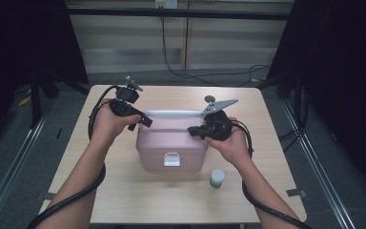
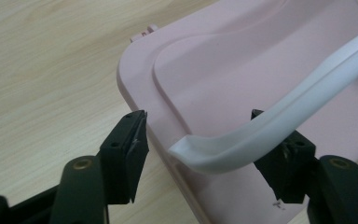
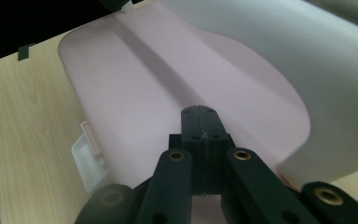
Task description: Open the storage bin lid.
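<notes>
Nearest me, a small white-capped jar stands on the table, just right of the pink box. My hands cover the ends of the box's white handle. There is bare table on both sides. My left gripper has its fingers apart around the handle's end, not pinching. My right gripper rests fingers shut, empty, over the lid.
</notes>
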Motion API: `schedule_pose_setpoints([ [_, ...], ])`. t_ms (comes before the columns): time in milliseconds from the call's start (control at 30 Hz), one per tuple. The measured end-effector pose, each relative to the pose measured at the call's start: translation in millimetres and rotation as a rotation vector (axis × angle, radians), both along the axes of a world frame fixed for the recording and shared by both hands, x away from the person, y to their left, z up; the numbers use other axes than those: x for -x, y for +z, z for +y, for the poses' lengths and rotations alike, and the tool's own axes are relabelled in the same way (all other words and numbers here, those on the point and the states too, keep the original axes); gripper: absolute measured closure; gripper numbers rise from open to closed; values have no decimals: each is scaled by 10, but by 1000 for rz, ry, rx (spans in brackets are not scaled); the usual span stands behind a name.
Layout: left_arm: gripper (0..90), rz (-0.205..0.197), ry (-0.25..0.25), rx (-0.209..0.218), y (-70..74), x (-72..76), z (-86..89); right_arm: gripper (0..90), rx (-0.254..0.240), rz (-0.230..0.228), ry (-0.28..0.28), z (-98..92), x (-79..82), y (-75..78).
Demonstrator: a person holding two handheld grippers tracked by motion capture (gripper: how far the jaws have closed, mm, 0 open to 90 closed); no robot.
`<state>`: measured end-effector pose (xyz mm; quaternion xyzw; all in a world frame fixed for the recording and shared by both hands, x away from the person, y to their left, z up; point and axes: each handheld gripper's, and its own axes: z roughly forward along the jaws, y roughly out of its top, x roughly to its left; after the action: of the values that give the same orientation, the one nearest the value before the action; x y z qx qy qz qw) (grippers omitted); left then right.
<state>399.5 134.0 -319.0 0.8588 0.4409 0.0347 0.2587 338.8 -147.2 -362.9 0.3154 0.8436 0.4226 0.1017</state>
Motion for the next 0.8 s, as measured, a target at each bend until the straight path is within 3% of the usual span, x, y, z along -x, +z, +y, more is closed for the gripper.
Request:
schedule_pose_setpoints([
  [400, 640, -51, 5, -1, 86, 1, -3, 900, 0, 0, -1, 2, 0, 4],
  [600, 668, -50, 9, 0, 87, -24, 1, 900, -22, 11, 2, -19, -10, -6],
  [800, 675, -53, -5, -14, 98, -60, 1, 900, -14, 2, -2, -12, -10, 7],
])
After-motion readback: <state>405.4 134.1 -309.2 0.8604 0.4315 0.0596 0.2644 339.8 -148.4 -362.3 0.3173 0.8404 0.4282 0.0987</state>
